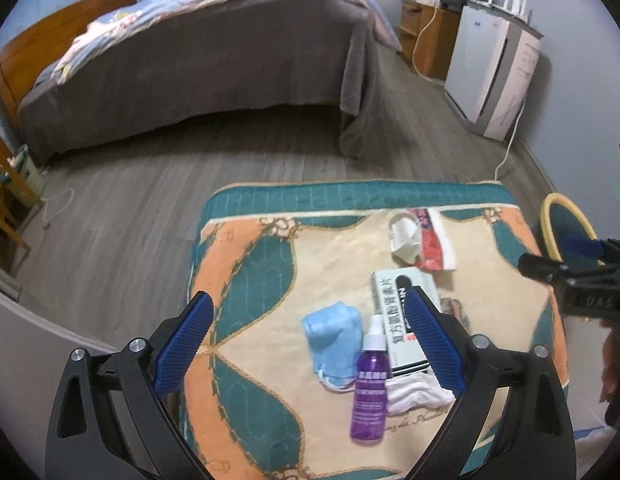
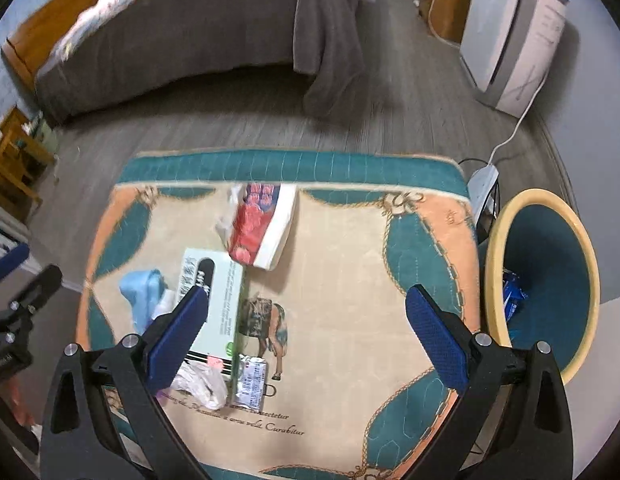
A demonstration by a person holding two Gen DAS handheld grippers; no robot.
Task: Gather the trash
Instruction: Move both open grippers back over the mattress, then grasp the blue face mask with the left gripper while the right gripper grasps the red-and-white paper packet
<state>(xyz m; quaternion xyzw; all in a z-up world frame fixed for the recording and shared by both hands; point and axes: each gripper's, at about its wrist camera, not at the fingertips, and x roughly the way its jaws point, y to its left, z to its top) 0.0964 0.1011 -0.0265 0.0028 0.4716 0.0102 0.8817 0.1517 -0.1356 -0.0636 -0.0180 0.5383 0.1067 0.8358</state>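
Note:
A small table under a patterned cloth [image 1: 249, 280] [image 2: 350, 264] carries the trash. On it lie a crumpled blue face mask [image 1: 334, 340] [image 2: 139, 288], a purple spray bottle [image 1: 370, 388], a white medicine box [image 1: 394, 300] [image 2: 219, 300], a red tissue pack [image 1: 432, 240] [image 2: 261, 224], crumpled white tissue [image 1: 414, 394] [image 2: 197, 384] and a foil sachet [image 2: 251, 380]. My left gripper [image 1: 310, 344] hangs open above the mask and bottle. Over the bare middle of the cloth my right gripper [image 2: 310, 332] is open and empty. A teal bin with a yellow rim [image 2: 550, 280] [image 1: 558, 220] stands right of the table.
A bed with a grey cover [image 1: 197, 64] stands across the wooden floor [image 1: 129, 200]. A white appliance [image 1: 498, 76] and its cable [image 2: 522, 120] are at the right wall. Wooden furniture [image 1: 5, 208] sits at the left. Blue wrappers [image 2: 514, 292] lie in the bin.

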